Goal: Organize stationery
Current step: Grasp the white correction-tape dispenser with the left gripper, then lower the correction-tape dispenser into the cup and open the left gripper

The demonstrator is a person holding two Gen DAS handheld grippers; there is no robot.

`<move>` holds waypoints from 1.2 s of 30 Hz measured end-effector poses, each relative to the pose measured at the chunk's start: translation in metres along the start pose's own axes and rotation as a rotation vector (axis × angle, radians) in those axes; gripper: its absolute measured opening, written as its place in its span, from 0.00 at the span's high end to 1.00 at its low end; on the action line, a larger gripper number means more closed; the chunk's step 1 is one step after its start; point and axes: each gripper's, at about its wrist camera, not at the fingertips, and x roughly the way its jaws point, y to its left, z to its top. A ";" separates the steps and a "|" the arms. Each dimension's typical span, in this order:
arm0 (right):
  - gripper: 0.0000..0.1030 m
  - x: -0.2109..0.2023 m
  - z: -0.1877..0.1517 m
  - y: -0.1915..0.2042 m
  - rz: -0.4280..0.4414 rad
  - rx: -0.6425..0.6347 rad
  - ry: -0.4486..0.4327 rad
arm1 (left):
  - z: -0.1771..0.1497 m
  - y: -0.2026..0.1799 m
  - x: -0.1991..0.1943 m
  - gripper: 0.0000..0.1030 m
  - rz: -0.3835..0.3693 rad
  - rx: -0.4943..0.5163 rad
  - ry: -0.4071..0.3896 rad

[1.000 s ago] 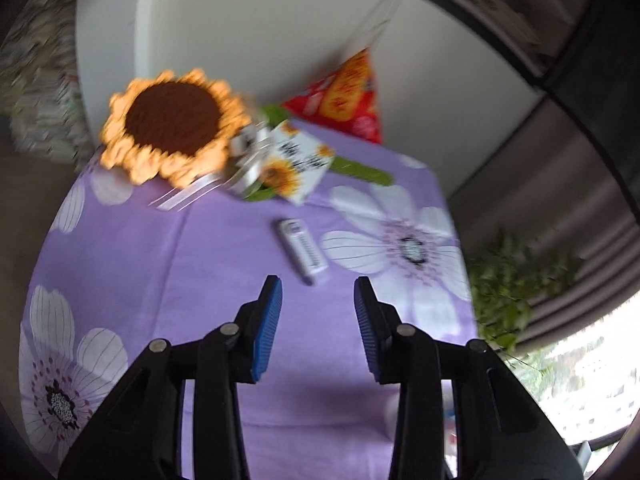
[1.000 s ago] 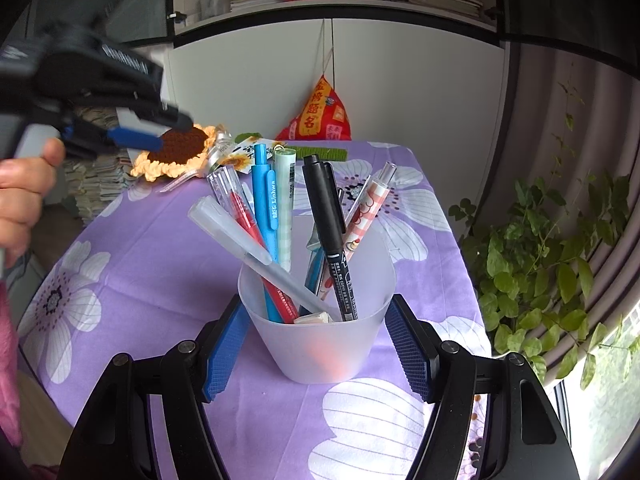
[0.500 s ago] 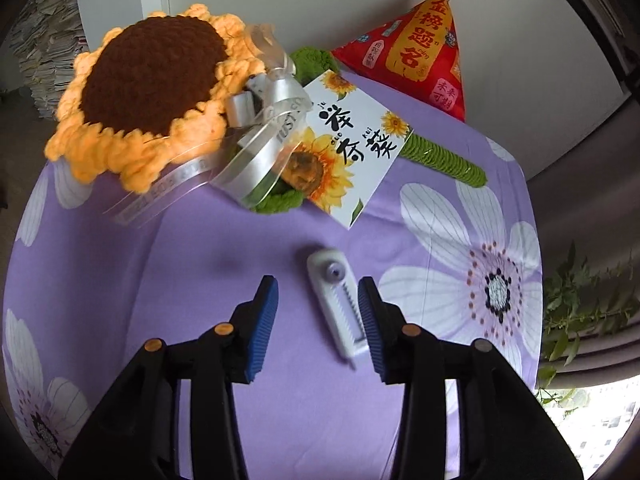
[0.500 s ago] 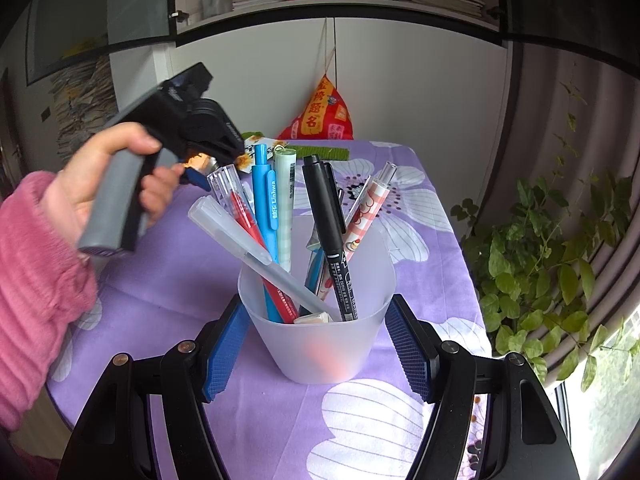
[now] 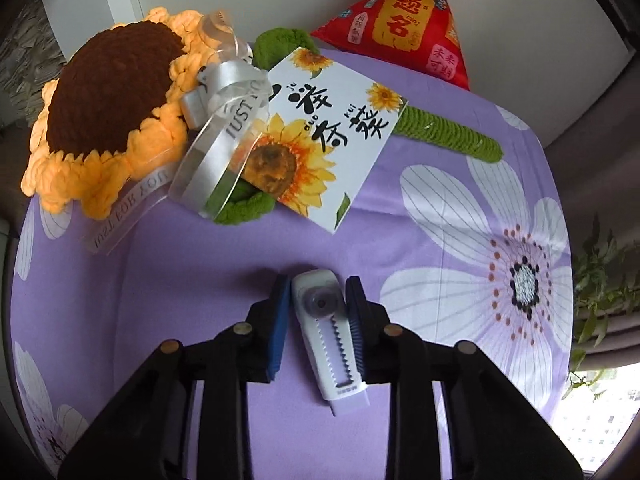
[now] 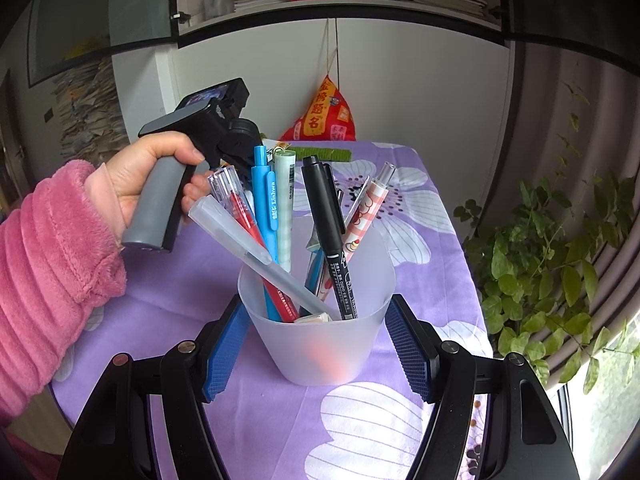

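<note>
Left tongs (image 5: 318, 312) were closing around the white utility knife (image 5: 328, 332), which lay flat mid-bench between the pads, likely for a pickup. Right tongs (image 6: 318, 344) gripped the frosted pen cup (image 6: 316, 320) near the bench's near edge, probably steadying it to receive the knife.

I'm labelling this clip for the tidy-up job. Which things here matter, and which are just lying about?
Job: white utility knife between the closing left gripper; pen cup held by right gripper; its pens.
Lying about: crochet sunflower, sunflower card, red pouch, plant.
</note>
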 end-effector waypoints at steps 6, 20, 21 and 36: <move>0.31 0.000 0.000 0.000 -0.001 -0.001 -0.001 | -0.043 0.014 -0.054 0.75 -0.101 0.078 -0.094; 0.31 0.000 0.000 0.003 -0.016 0.005 0.007 | -0.117 0.015 -0.171 0.78 -0.262 0.224 -0.330; 0.31 0.000 0.001 0.003 -0.017 0.006 0.007 | -0.120 0.015 -0.179 0.78 -0.273 0.236 -0.341; 0.31 0.000 0.000 0.005 -0.024 0.004 0.007 | -0.151 -0.010 -0.254 0.77 -0.521 0.366 -0.405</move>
